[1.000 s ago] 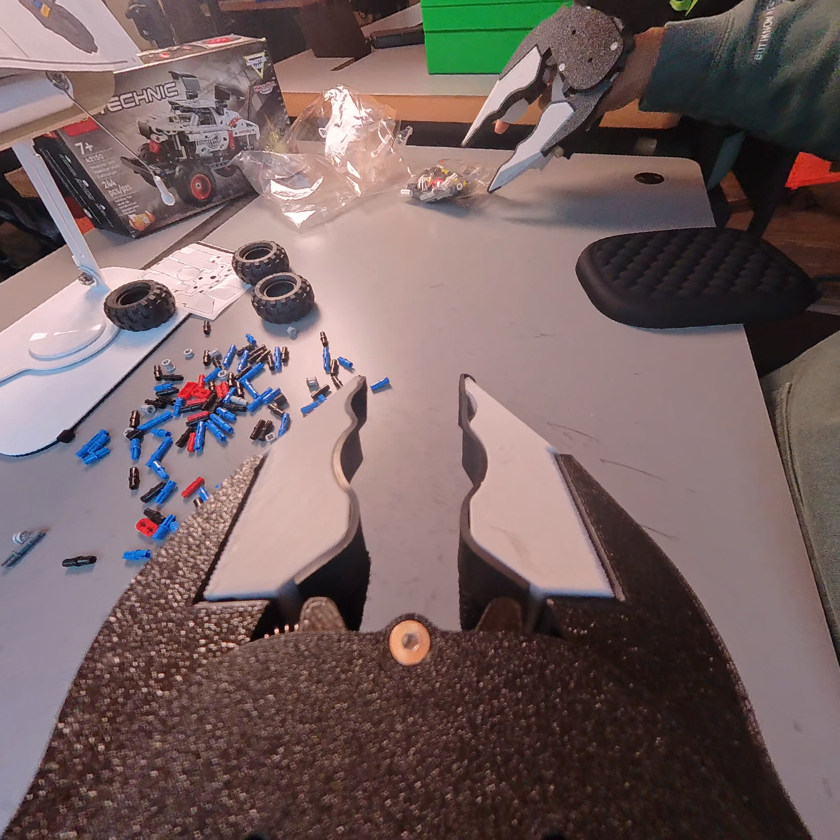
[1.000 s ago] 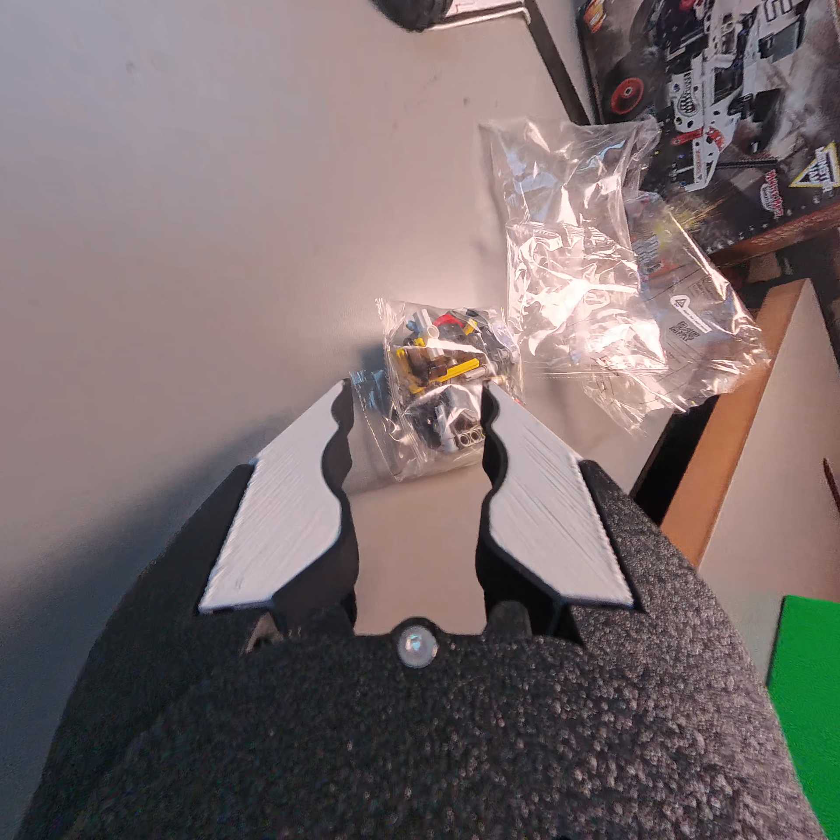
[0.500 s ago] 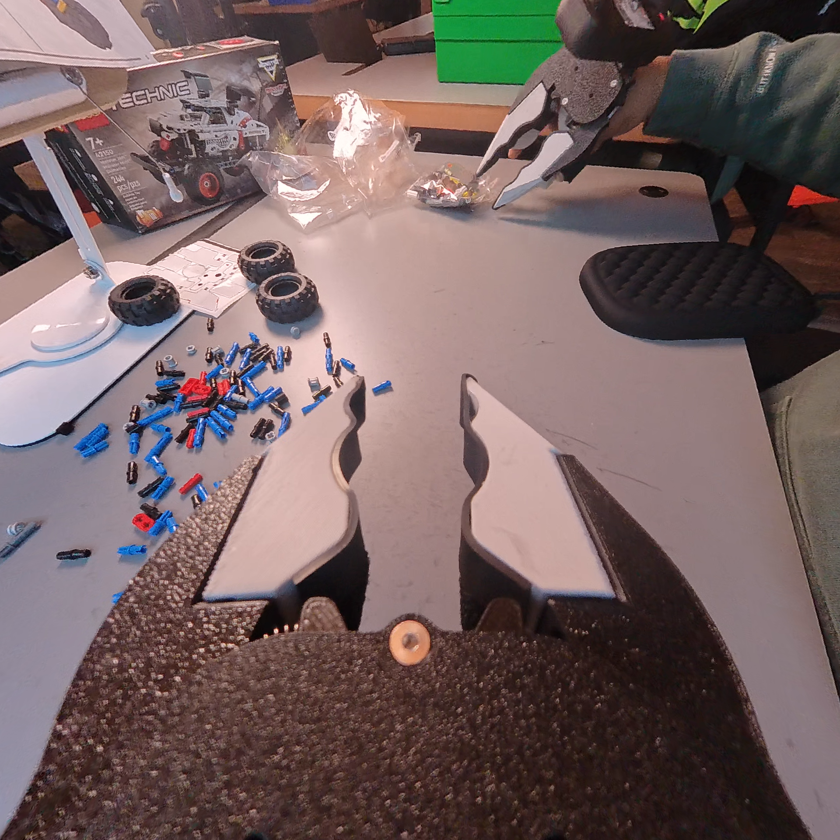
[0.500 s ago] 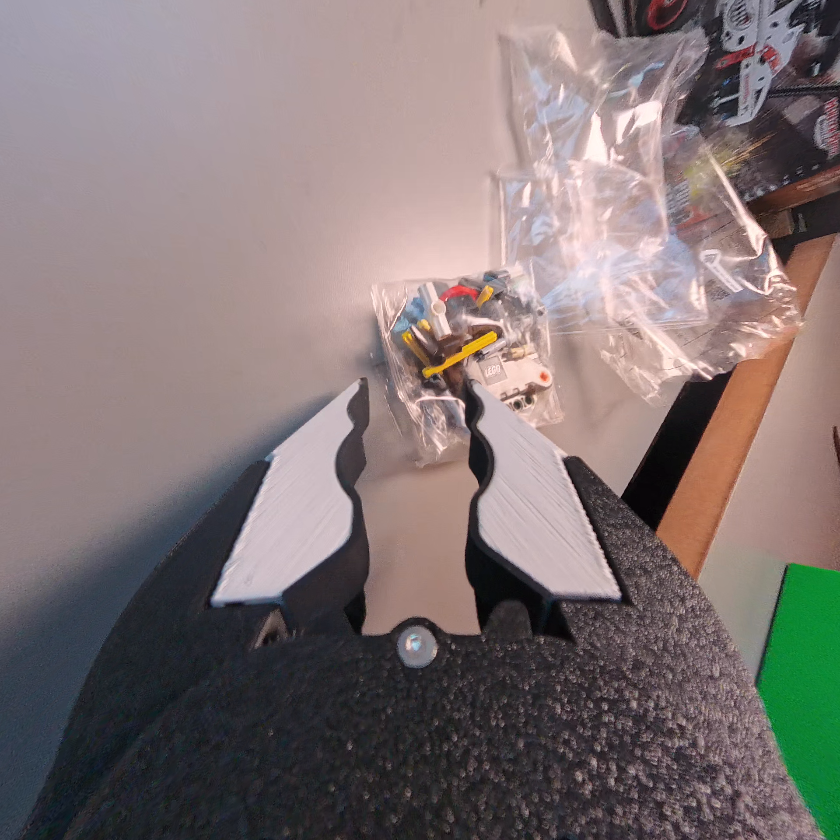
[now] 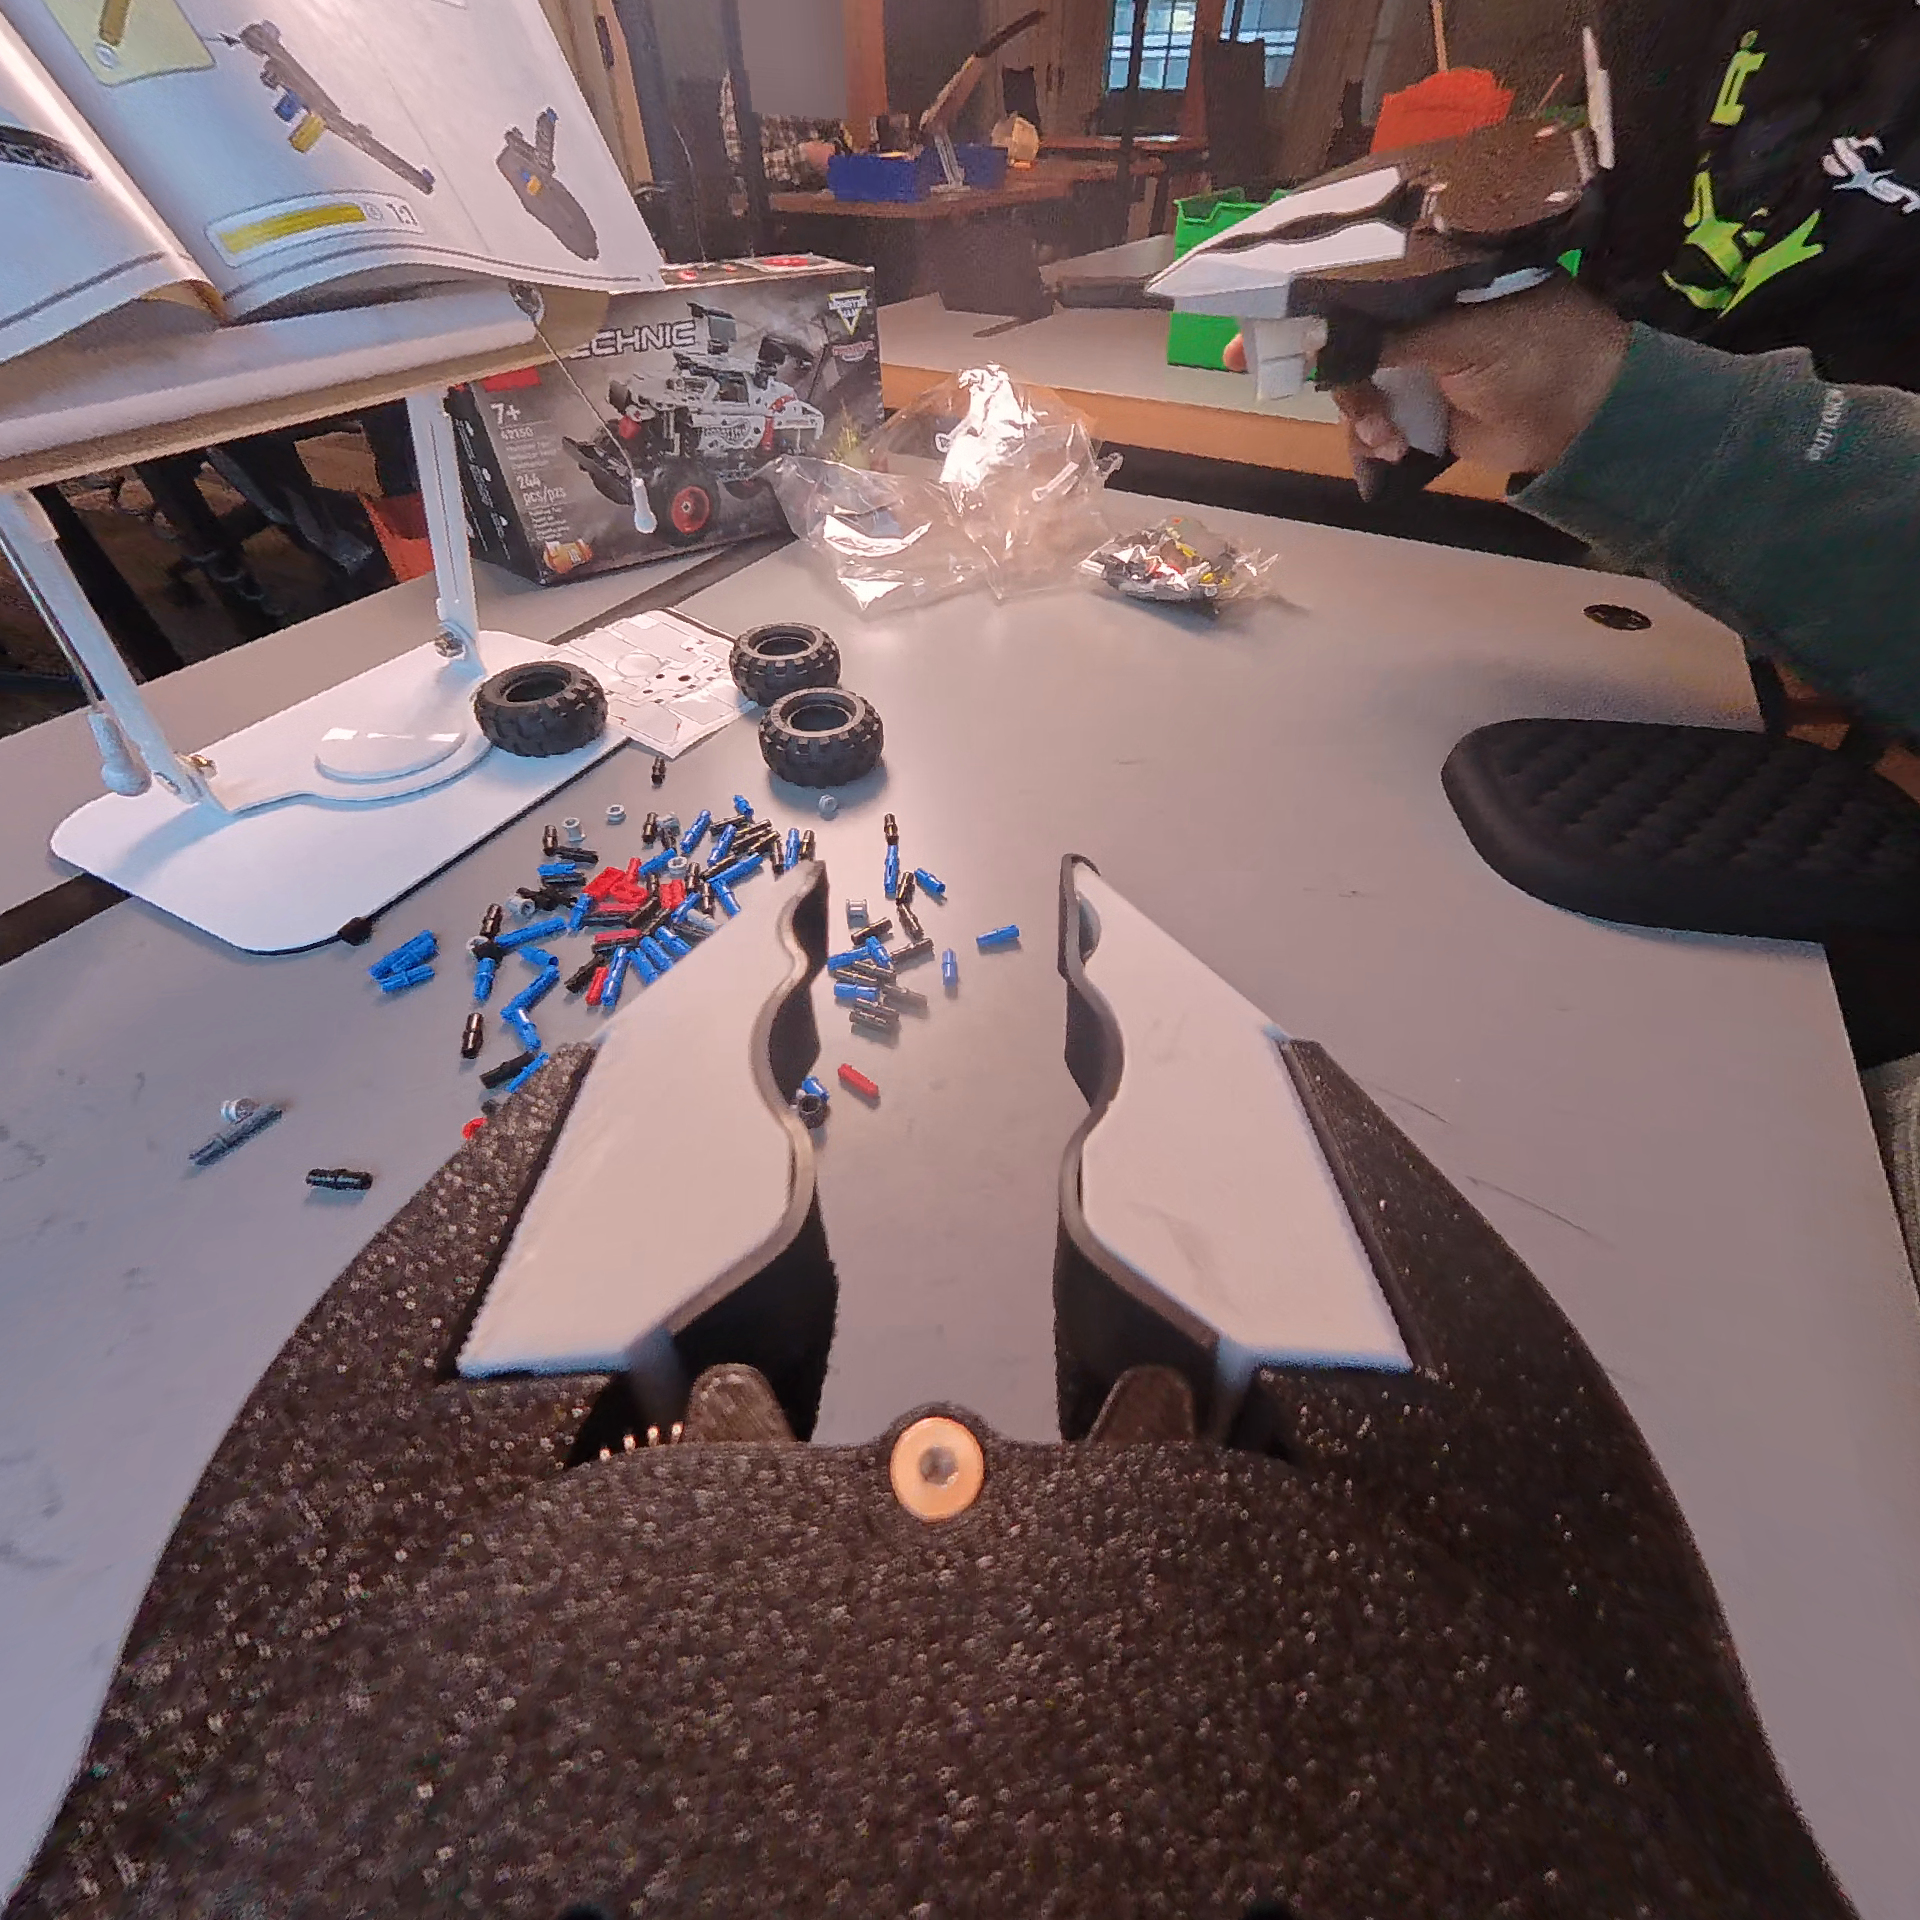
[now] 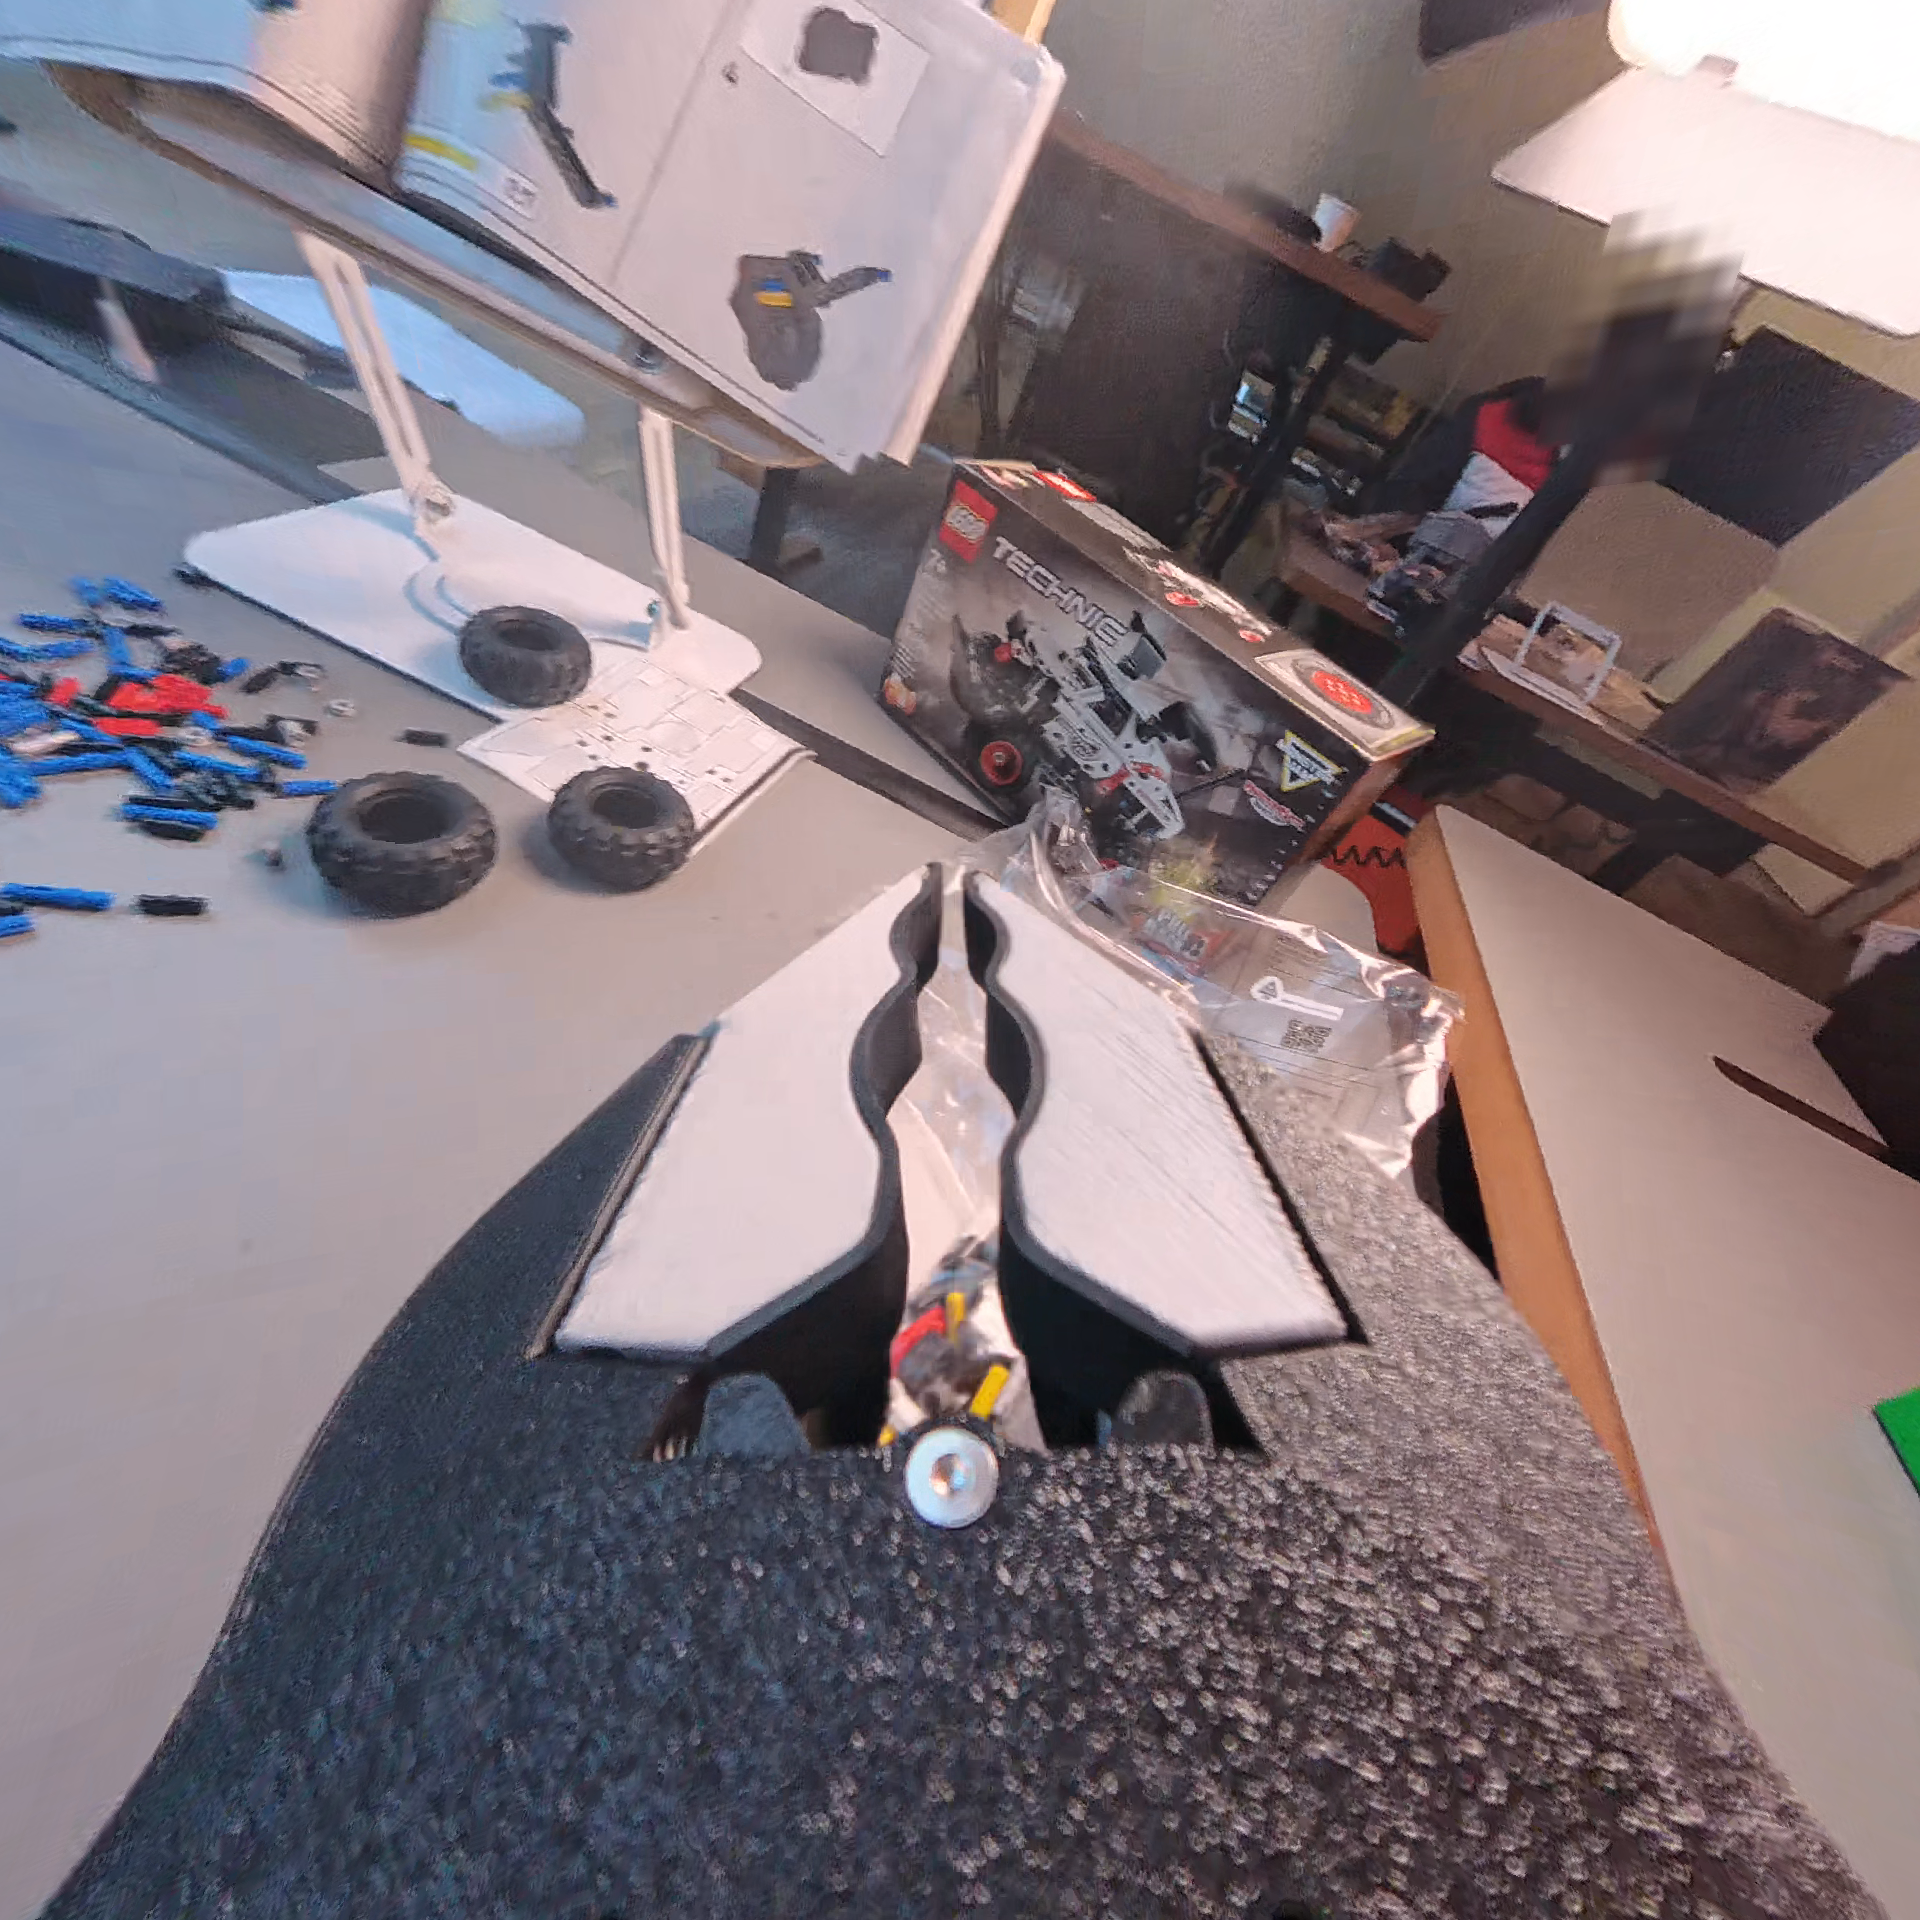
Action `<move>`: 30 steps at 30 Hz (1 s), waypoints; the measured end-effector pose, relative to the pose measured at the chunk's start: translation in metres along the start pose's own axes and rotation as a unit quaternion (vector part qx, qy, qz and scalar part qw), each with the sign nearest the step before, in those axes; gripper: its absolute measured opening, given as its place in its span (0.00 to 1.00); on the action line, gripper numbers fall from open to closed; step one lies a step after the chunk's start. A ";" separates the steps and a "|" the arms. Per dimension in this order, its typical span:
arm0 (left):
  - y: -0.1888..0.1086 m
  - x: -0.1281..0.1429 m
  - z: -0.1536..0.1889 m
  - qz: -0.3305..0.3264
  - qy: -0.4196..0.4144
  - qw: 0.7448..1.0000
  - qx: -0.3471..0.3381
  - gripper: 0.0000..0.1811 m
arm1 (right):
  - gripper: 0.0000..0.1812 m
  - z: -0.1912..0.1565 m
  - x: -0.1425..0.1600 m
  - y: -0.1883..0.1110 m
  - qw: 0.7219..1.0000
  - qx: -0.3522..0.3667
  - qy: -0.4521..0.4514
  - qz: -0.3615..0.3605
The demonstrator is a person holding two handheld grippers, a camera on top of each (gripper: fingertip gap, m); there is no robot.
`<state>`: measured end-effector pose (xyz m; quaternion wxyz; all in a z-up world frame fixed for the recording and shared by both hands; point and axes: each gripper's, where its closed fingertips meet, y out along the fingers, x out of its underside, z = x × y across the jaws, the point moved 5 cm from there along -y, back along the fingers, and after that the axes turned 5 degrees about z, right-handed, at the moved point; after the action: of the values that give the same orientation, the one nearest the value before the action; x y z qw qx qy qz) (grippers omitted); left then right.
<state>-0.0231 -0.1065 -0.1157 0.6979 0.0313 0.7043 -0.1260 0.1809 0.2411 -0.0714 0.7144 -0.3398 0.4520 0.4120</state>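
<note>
My left gripper is open and empty, low over the grey table. Its left finger lies over the edge of a scatter of small blue, black and red pins. My right gripper is held in a hand, raised well above the table at the far right, jaws shut with only a slit between them. A small clear bag of mixed parts lies on the table below it. In the right wrist view that bag shows through the slit of the right gripper. I see nothing hanging from it.
Three black tyres and a sticker sheet lie beyond the pins. A white book stand with an open instruction book is at left. A toy box and empty clear bags stand behind. A black pad is at the right edge. The grippers' ends are close to 35 centimetres from one another.
My right gripper has lifted away from the parts bag, levelled out and closed its jaws; the bag stays on the table. My left gripper tilted up and shifted slightly left, still open.
</note>
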 end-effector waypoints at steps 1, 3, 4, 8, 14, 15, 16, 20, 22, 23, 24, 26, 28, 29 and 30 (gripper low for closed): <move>-0.001 0.000 -0.001 0.002 -0.002 1.000 -0.001 0.24 | 0.09 0.009 0.006 0.013 1.000 0.002 -0.007 -0.024; -0.001 0.000 -0.003 0.003 -0.007 1.000 -0.002 0.24 | 0.21 0.027 0.025 0.043 0.994 0.000 -0.047 -0.099; -0.001 0.001 -0.004 0.002 -0.009 1.000 -0.003 0.24 | 0.27 0.036 0.037 0.057 0.987 -0.006 -0.073 -0.140; -0.003 0.005 -0.006 -0.003 -0.011 1.000 -0.008 0.24 | 0.35 0.072 0.072 0.097 0.959 -0.064 -0.064 -0.269; -0.003 0.010 -0.009 -0.011 -0.019 1.000 -0.004 0.24 | 0.03 0.090 0.101 0.101 0.917 -0.165 -0.016 -0.363; -0.003 0.010 -0.010 -0.012 -0.021 1.000 -0.003 0.24 | 0.00 0.089 0.101 0.099 0.915 -0.173 -0.033 -0.364; -0.002 0.011 -0.010 -0.012 -0.024 1.000 -0.002 0.24 | 0.00 0.086 0.097 0.097 0.914 -0.187 -0.036 -0.358; 0.000 0.012 -0.009 -0.013 -0.031 0.999 0.005 0.24 | 0.00 0.071 0.054 0.086 0.928 -0.236 -0.036 -0.285; 0.001 0.013 -0.007 -0.014 -0.033 0.999 0.009 0.24 | 0.00 0.070 0.036 0.083 0.936 -0.221 -0.066 -0.265; 0.002 0.013 -0.007 -0.015 -0.033 0.999 0.009 0.24 | 0.00 0.068 0.030 0.082 0.936 -0.221 -0.081 -0.262; 0.003 0.013 -0.006 -0.015 -0.034 0.999 0.010 0.24 | 0.00 0.065 0.024 0.081 0.937 -0.226 -0.084 -0.254; 0.003 0.013 -0.003 -0.015 -0.035 0.999 0.010 0.24 | 0.00 0.056 0.007 0.081 0.942 -0.243 -0.074 -0.218; 0.003 0.012 -0.001 -0.014 -0.031 0.999 0.010 0.24 | 0.00 0.040 -0.020 0.076 0.946 -0.276 -0.064 -0.156; 0.003 0.012 -0.001 -0.013 -0.030 0.999 0.011 0.24 | 0.00 0.028 -0.034 0.072 0.944 -0.298 -0.061 -0.127; 0.004 0.011 0.000 -0.012 -0.030 0.999 0.015 0.25 | 0.00 0.015 -0.049 0.067 0.940 -0.319 -0.063 -0.101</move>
<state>-0.0227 -0.1044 -0.1275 0.7164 0.0298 0.6816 -0.1459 0.1141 0.2689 -0.0282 0.6333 -0.5675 0.2143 0.4806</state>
